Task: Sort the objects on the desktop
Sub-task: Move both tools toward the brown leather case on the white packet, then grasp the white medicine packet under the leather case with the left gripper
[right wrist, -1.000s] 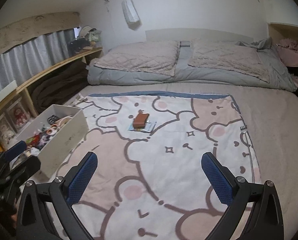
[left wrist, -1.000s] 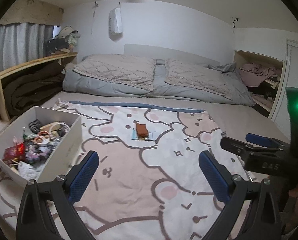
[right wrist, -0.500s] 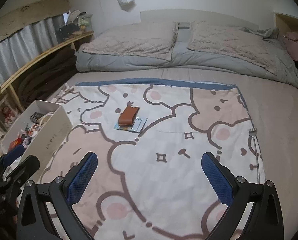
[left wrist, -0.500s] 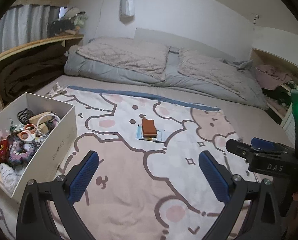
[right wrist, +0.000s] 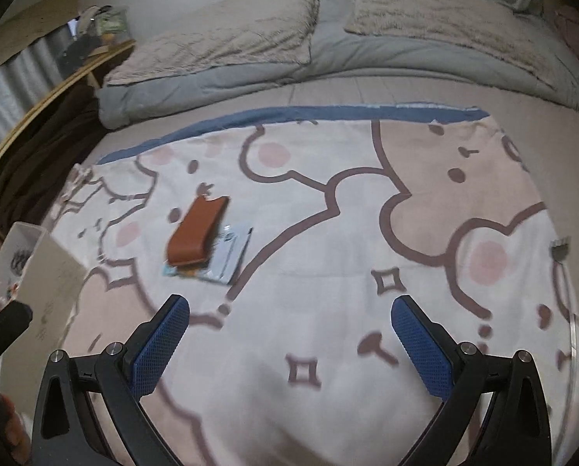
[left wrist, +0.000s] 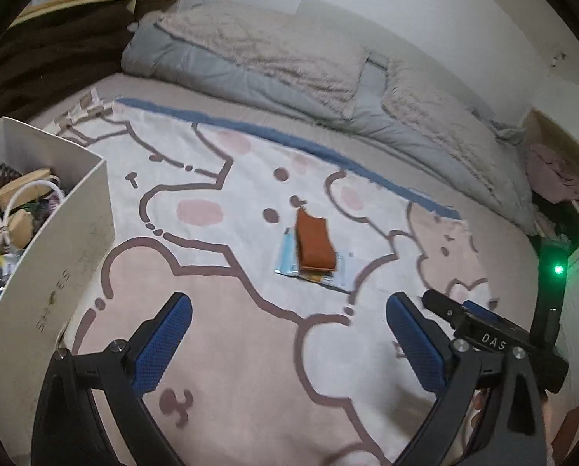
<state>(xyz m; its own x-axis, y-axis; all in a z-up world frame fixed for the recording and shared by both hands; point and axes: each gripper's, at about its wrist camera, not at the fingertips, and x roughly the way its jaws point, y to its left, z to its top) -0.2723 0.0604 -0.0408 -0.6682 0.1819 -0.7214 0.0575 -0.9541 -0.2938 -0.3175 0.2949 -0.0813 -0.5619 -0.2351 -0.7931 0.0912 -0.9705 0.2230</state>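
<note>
A brown leather case lies on top of a flat light-blue packet in the middle of the cartoon bear blanket. My left gripper hovers open in front of the case, nothing between its blue pads. My right gripper is open too, with the case ahead and to its left. A white box full of small mixed items stands at the left. The right gripper's body shows at the right edge of the left wrist view.
Pillows and a grey duvet lie across the far end of the bed. A wooden shelf with dark fabric runs along the left side. A small comb-like item rests at the blanket's right edge.
Both grippers have moved forward and lower toward the brown case, which now looks larger and nearer. Both stay open. The box has slid toward the left edge of each view.
</note>
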